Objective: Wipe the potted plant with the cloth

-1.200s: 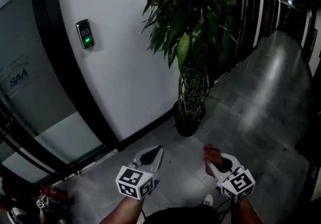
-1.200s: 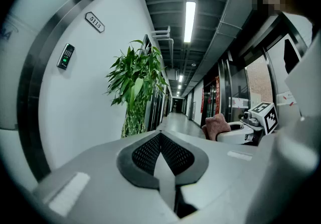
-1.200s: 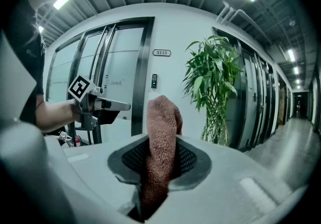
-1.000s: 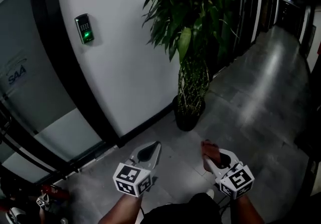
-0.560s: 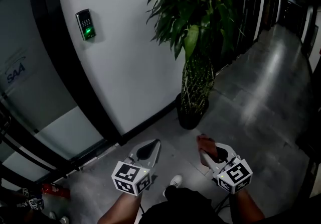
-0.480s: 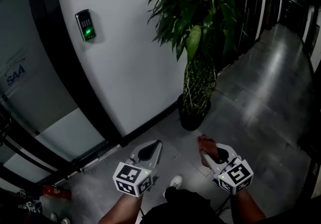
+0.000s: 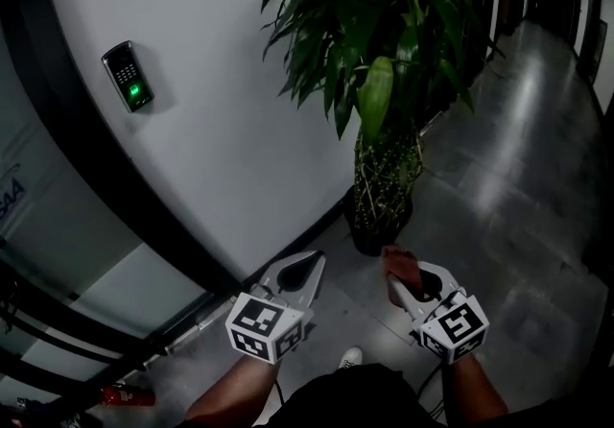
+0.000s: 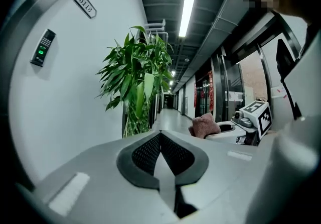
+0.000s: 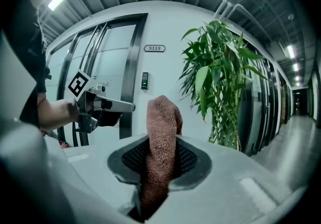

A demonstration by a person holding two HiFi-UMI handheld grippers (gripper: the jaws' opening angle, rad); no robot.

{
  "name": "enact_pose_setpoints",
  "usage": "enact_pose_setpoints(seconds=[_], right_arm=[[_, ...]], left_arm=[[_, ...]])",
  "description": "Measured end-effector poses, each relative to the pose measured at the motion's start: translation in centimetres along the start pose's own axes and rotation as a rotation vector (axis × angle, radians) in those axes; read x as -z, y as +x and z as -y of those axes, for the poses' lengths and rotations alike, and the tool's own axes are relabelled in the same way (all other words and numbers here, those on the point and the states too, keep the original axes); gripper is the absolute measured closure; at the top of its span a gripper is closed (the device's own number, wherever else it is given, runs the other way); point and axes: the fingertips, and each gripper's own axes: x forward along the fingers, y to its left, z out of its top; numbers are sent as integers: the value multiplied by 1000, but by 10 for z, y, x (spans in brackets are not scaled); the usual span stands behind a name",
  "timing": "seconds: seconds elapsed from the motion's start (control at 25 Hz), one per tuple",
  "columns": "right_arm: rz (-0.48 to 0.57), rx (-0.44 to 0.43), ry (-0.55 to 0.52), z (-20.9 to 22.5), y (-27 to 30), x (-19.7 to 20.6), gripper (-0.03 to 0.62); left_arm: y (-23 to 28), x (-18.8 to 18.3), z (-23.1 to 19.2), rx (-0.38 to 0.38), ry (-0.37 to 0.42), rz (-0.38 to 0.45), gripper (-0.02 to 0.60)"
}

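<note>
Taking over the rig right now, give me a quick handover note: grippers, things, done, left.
Left gripper: jaws shut, empty.
Right gripper: jaws shut on the reddish-brown terry cloth.
The tall green potted plant stands ahead beside the white wall, apart from both grippers.
Done: cloth is gripped.
Left: bring the cloth to the leaves and wipe them; nothing touches the plant yet.

An office-building corridor, shown by an oval numbered door plate (image 9: 154, 48), a black keypad access reader lit green (image 7: 128, 77), black-framed glass panels (image 9: 114, 57) and a long polished grey floor (image 7: 518, 177).
</note>
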Motion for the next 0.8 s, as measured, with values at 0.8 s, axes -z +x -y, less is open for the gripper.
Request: enact_pose_setpoints(seconds=[0.8], right_arm=[[53,141,-62,90,41,-41,523]], left_arm=[[178,-82,-51,261,-162,63,430]])
